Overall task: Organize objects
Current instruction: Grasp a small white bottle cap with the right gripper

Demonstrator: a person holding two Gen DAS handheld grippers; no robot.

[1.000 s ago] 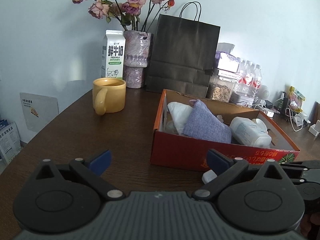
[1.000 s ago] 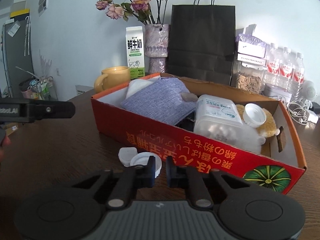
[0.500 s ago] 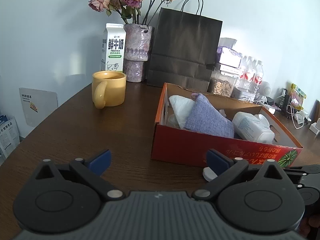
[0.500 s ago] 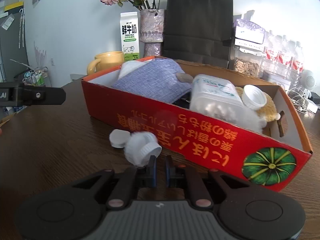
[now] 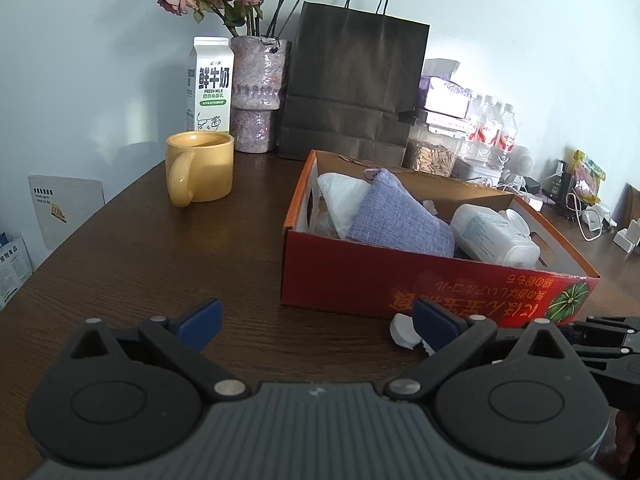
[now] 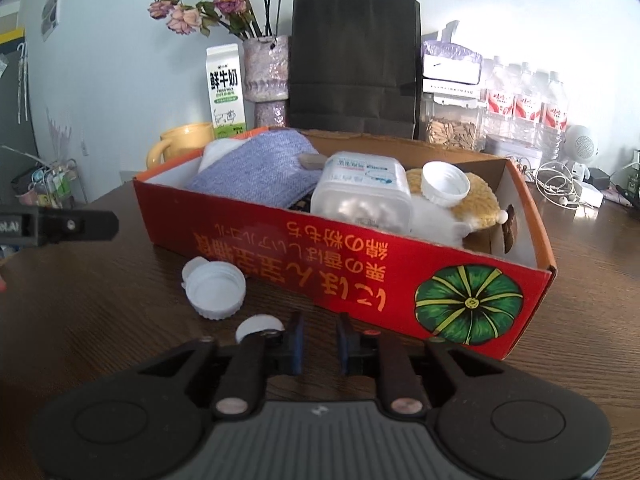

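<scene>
White bottle cap (image 6: 214, 289), open side up, is seen lying on the brown table (image 6: 100, 320) just in front of the red cardboard box (image 6: 360, 276), with a smaller white lid (image 6: 258, 326) nearer, partly hidden behind the right gripper (image 6: 319, 340). The right gripper's blue-padded jaws have just been opening; a narrow gap is shown between them and nothing is held there, the cap lying free to their left. The left gripper (image 5: 316, 320) is held with its jaws wide apart and empty over bare table. Inside the box are catalogued a lilac fabric pouch (image 6: 256, 170), a clear plastic container (image 6: 362, 190), a second white cap (image 6: 444, 182) resting on a yellow knitted item (image 6: 478, 204). Beyond the box: yellow mug (image 5: 202, 168), milk carton (image 5: 210, 84), vase of dried roses (image 5: 258, 92), black paper bag (image 5: 352, 84), water bottles (image 6: 524, 96). Step judged in hand: loose caps being gathered into the box; the cap appears released outside it, so the step is not done. Next move is judged to call for the jaws being widened, re-centred leftward on the cap's rim, closed, then lifted over the box wall. Against the earlier frames, the cap, then gripped at the closed tips, is now dropped clear and lies mouth-up on the table.
</scene>
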